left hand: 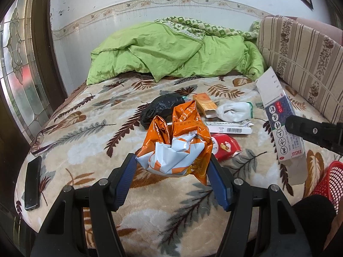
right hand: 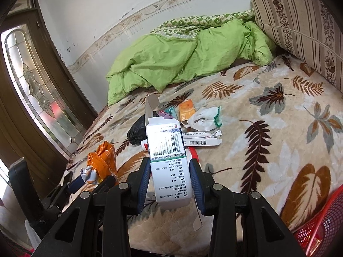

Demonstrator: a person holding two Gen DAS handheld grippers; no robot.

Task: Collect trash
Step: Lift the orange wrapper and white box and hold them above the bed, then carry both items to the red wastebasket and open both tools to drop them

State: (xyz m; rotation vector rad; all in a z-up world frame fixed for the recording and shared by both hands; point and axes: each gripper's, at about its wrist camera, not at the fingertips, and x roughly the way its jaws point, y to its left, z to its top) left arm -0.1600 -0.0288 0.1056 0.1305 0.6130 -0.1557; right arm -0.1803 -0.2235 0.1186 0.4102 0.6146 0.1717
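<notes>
My left gripper (left hand: 172, 160) is shut on a crumpled orange and white foil wrapper (left hand: 182, 145), held above the leaf-patterned bed; the same wrapper (right hand: 100, 162) shows at the left of the right wrist view. My right gripper (right hand: 169, 171) is shut on a white medicine carton (right hand: 168, 156) with a barcode and an open flap on top. That carton (left hand: 278, 124) stands tilted at the right of the left wrist view. On the blanket lie a black plastic bag (left hand: 159, 109), an orange box (left hand: 204, 103), a white crumpled sock (left hand: 233, 111), a long flat white box (left hand: 229, 128) and a red packet (left hand: 226, 146).
A red mesh basket (right hand: 317, 229) sits at the bed's near right corner. A black phone (left hand: 33, 182) and a pair of glasses (left hand: 40, 139) lie near the left edge. A green duvet (left hand: 171, 51) is heaped at the back, with a striped cushion (left hand: 300, 57) on the right.
</notes>
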